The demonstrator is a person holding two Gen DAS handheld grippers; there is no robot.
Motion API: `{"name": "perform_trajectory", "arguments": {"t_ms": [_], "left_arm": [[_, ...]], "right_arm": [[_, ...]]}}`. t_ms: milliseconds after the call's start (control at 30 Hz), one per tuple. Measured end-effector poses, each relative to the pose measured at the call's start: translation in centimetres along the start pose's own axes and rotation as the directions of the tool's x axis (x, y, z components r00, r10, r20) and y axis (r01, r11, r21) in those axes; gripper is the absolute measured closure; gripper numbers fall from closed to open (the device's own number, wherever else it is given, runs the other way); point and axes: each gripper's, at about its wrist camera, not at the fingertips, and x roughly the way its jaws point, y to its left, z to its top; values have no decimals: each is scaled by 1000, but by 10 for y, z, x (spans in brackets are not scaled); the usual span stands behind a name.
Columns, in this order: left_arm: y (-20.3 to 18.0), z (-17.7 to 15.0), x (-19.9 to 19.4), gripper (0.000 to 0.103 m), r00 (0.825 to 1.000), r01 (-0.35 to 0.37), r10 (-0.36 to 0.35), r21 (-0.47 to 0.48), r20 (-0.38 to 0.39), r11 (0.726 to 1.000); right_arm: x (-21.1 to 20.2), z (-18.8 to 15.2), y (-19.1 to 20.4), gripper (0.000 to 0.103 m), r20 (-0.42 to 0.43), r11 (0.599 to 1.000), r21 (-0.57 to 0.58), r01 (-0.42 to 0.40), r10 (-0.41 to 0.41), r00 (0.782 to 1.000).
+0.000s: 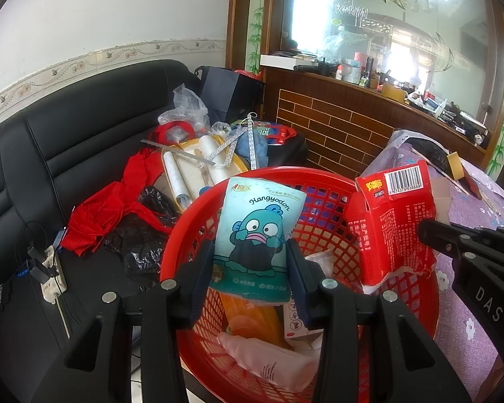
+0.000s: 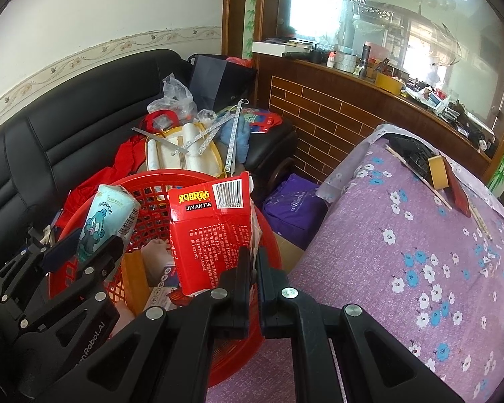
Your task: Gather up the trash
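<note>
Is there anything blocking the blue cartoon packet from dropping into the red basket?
Nothing visible. The blue packet, between the left tool's pads, hangs directly over the open red basket; only trash already inside lies below.

Daylight blazes from blown-out windows around one o'clock, glaring off glass, while fisheye bending and dark vignetting claim the corners.

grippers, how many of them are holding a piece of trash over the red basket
2. The left gripper holds the blue cartoon packet above the red basket; the right gripper pinches the torn red box over its rim.
</note>
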Motion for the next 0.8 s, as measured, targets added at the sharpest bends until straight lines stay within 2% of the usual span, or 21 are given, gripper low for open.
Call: {"name": "perform_trajectory", "arguments": {"t_ms": [100,233,333,400,467,567,667,733,800], "left_arm": [[-2,-2,0,58,1000,2,-2,1,2,1000],[-4,-3,-1,55,1000,7,-7,2,3,1000],[-6,-3,-3,51,1000,10,-10,8,9,1000],[-8,-2,-5,37,1000,11,-11,11,15,1000],[-9,-2,-8,29,1000,4,-5,16,29,1000],[-11,-1,-12,22,999,-5,4,30,39,1000],[-14,-1,-16,13,999,-16,14,35,44,999],[-14,0,-23,13,998,-24,22,35,60,999],[-14,1,-34,10,995,-41,38,28,92,999]], "right_arm": [[-2,0,-1,96,-2,1000,10,-10,10,1000],[-6,1,-6,80,3,999,33,-31,31,1000],[-12,2,-8,80,16,998,41,-39,38,999],[-17,2,-9,80,25,998,45,-40,39,999],[-22,3,-10,76,36,998,51,-38,37,999],[-31,2,-15,64,54,998,65,-24,21,998],[-39,0,-22,43,72,997,81,12,-17,997],[-49,-3,-32,27,94,993,101,61,-71,993],[-57,-6,-41,18,108,988,106,116,-128,986]]}}
